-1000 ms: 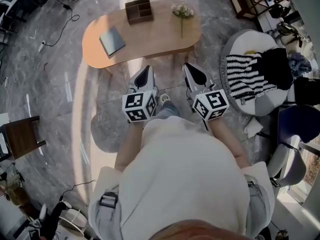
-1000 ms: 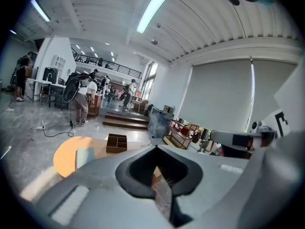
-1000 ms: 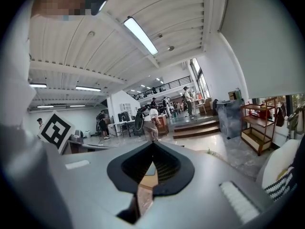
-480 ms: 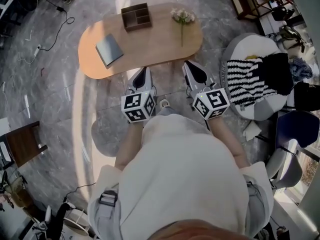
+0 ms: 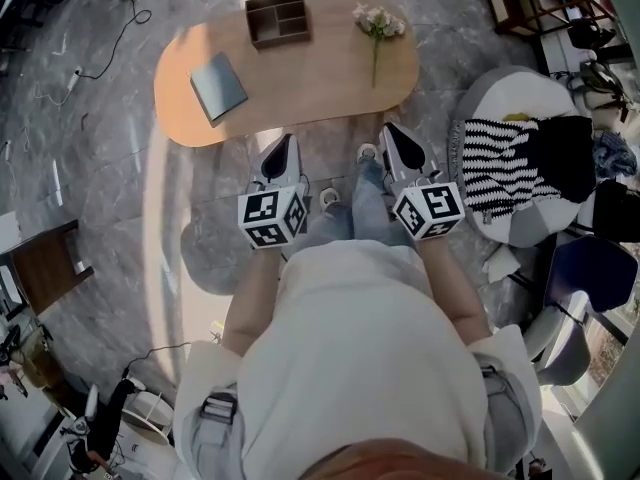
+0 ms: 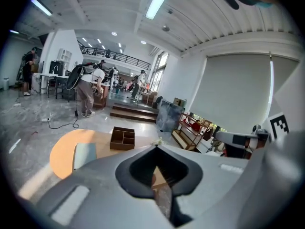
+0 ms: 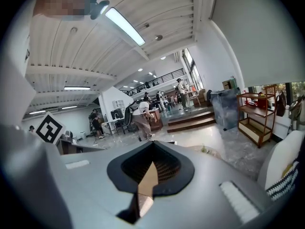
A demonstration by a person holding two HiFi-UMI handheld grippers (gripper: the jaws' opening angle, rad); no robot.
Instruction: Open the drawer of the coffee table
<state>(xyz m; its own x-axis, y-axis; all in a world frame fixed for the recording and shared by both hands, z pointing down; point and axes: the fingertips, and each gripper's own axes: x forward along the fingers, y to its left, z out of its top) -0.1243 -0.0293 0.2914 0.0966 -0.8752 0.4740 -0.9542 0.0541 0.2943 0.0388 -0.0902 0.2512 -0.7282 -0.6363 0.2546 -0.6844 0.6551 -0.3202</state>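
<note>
The left tool (image 5: 285, 148) and right tool (image 5: 394, 136) have moved closer to the bench (image 5: 320, 68). Both now point at its near edge, tilted slightly down, with jaws fully closed and empty. The bench's drawer cannot be made out.

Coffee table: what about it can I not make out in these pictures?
- Drawer: in no view; the head view sees only the tabletop from above.
- Tabletop's near half, left gripper view: behind the left gripper.
- Almost the whole tabletop, right gripper view: behind the right gripper.
</note>
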